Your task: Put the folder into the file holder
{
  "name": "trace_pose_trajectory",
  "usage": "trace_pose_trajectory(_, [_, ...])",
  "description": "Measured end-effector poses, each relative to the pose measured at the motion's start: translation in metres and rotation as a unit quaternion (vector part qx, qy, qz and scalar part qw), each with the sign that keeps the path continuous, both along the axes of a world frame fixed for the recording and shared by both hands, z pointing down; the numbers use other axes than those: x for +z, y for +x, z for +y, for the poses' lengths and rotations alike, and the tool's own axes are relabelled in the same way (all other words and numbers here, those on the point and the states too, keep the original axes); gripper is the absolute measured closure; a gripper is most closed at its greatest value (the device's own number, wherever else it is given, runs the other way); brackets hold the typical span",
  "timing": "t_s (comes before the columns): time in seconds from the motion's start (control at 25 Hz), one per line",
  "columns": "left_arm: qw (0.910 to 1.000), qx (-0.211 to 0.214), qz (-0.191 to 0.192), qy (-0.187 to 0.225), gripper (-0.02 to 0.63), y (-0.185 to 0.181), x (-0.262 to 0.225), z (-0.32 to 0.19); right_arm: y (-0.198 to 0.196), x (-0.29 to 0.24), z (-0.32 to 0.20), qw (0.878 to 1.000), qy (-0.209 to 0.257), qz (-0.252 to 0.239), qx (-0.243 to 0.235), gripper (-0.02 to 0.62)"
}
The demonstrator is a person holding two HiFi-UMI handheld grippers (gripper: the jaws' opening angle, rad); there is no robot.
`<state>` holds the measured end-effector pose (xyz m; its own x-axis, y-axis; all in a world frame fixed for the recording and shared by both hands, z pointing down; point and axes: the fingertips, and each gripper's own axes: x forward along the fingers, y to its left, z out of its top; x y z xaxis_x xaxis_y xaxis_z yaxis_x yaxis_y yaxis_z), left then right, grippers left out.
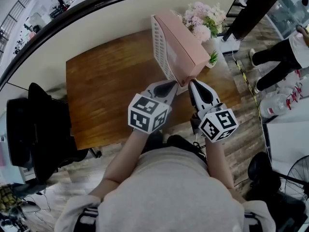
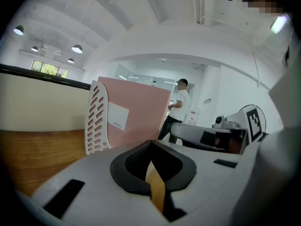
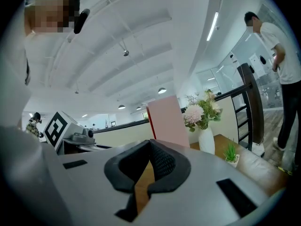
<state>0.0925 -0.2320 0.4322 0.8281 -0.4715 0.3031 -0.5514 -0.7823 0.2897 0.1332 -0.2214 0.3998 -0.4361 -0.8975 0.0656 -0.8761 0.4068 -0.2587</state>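
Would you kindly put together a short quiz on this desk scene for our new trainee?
1. True or false: the pink folder lies flat on the wooden table.
2. Multiple choice: what stands on the table to the right of the folder? A) a vase of flowers B) a laptop C) a mug
3. Fill in: by the near end of the folder, next to the white file holder, the left claw and the right claw are both ___, with nothing between their jaws.

Key: 1 false, it stands upright beside the holder's slotted wall; 2 A; 3 shut.
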Motion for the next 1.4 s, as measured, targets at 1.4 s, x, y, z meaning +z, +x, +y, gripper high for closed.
trace_pose_trajectory(1.4, [1.0, 0.001, 0.001, -0.001, 0.595, 0.002, 0.005, -0.006, -0.008, 0.01, 0.0, 1.0, -0.002, 0.024, -0.017, 0.592])
